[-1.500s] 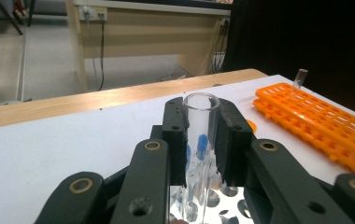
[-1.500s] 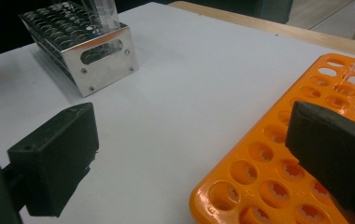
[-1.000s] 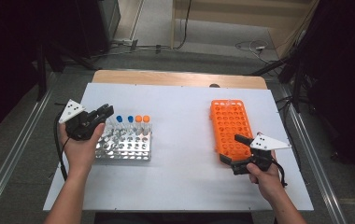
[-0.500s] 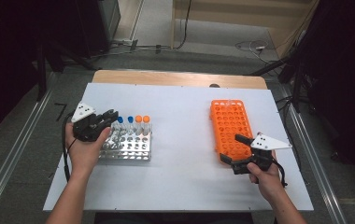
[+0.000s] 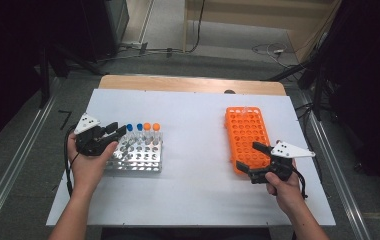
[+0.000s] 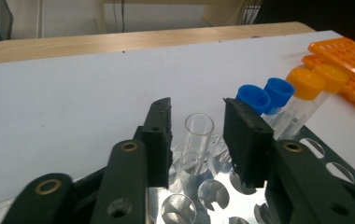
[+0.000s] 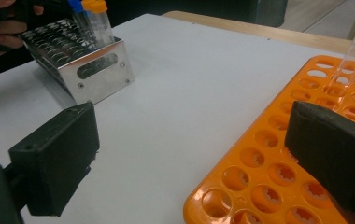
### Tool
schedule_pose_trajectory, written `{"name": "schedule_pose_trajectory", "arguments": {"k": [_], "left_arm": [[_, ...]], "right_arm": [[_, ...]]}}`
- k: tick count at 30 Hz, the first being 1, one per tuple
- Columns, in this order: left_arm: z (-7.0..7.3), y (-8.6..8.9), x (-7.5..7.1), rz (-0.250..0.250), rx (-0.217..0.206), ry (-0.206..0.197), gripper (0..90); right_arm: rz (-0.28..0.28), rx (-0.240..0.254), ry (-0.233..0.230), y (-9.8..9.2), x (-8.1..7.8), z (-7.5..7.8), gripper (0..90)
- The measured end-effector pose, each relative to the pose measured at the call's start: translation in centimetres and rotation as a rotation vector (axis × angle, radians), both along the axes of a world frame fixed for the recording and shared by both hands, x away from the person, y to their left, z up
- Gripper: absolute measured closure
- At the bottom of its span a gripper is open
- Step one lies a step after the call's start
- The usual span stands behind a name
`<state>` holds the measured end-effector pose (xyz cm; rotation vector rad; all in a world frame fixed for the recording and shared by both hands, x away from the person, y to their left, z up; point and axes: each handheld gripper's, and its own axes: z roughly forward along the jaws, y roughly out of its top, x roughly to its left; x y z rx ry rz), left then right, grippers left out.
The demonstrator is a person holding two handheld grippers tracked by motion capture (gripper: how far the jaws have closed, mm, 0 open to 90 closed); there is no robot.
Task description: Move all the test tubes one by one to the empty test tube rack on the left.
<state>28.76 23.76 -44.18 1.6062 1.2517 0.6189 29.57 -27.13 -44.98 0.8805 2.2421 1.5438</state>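
Spanning the whole work area, the white table [image 5: 198,125] carries everything you handle. On its right side lies the orange rack [image 5: 247,135], flat, with one clear tube [image 7: 353,56] standing in a far hole, as the right gripper view shows. On the left side stands the metal rack [image 5: 140,155], smaller, with rows of round holes; four capped tubes stand along its far edge, two with blue caps [image 6: 264,95] and two with orange caps [image 6: 313,81].

Your right gripper [image 5: 254,157] hovers at the near left corner of the orange rack, its jaws spread wide with nothing between them; one jaw is over the bare table, the other over the rack's holes.

Your left gripper [image 5: 117,134] sits at the far left corner of the metal rack. Its jaws have just been opening, and they now stand released on either side of the open glass tube [image 6: 196,140]. That tube, uncapped and upright, is seated in a hole of the metal rack, just left of the blue-capped pair, with a visible gap between it and each pad.
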Motion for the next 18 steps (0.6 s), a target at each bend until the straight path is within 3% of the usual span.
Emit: {"name": "schedule_pose_trajectory", "arguments": {"k": [3, 6, 12, 18], "left_arm": [[0.1, 0.2, -0.7, 0.003, -0.039, -0.019, 50.5], [0.2, -0.1, -1.4, -0.010, -0.052, -0.026, 40.1], [0.8, -1.4, -3.4, -0.076, -0.079, -0.063, 15.7], [0.9, -2.7, -5.2, -0.142, -0.087, -0.094, 5.6]], "right_arm": [[-0.011, 0.005, 0.000, 0.0, 0.2, 0.2, 1.6], [-0.030, 0.005, 0.000, -0.1, 0.5, 0.4, 1.7], [-0.065, 0.012, 0.003, -0.3, 1.4, 0.6, 1.7], [-0.102, 0.002, 0.018, -0.5, 2.6, 0.7, 1.7]]}}
